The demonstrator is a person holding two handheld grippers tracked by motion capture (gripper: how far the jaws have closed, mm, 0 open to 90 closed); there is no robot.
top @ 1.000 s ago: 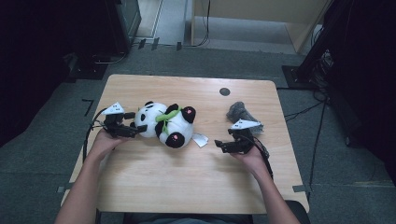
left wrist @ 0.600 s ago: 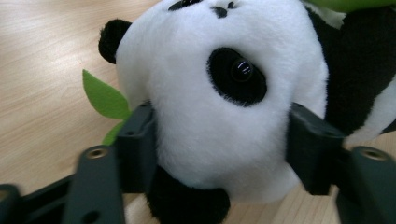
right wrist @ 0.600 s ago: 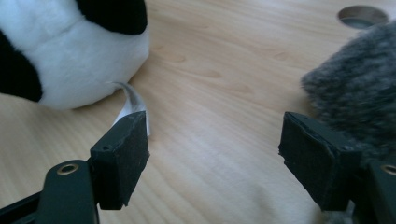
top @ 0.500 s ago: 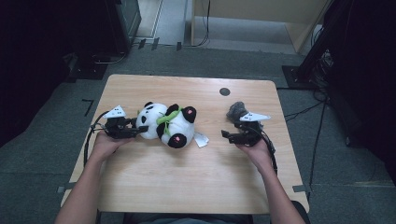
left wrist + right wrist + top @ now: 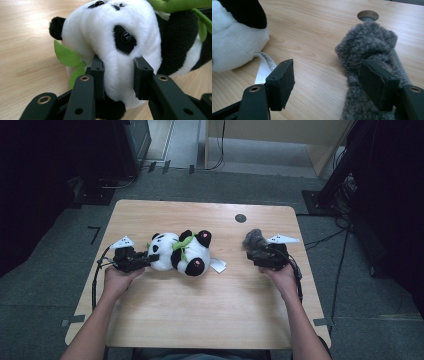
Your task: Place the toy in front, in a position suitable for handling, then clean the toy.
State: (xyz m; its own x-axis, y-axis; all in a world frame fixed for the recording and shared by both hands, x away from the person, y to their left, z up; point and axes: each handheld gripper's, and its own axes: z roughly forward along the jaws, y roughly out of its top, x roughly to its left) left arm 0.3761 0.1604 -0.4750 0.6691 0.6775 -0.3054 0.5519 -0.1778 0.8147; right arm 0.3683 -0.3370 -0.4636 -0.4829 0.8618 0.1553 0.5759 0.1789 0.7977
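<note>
A black-and-white plush panda (image 5: 182, 252) with green felt leaves lies on its side in the middle of the wooden table (image 5: 200, 315). My left gripper (image 5: 152, 258) is at its head. In the left gripper view the jaws have just been closing, and both pads now press into the panda's (image 5: 120, 50) white face below the eye, so the left gripper (image 5: 118, 75) is shut on it. My right gripper (image 5: 255, 251) stands open beside a grey furry thing (image 5: 253, 238). Its jaws have just been closing a little. In the right gripper view the grey fur (image 5: 367, 42) lies against the right jaw, with bare wood inside the right gripper (image 5: 327, 75).
A white label (image 5: 218, 265) sticks out from the panda's rump toward the right gripper, seen as a label (image 5: 263, 67) by its left jaw. A round cable hole (image 5: 240, 218) sits near the table's far edge, beyond the grey fur. Dark floor and equipment surround the table.
The left jaws have gone from wide apart to closed on the panda's head. The right hand has moved away from me and rightward, up to the grey furry thing.
</note>
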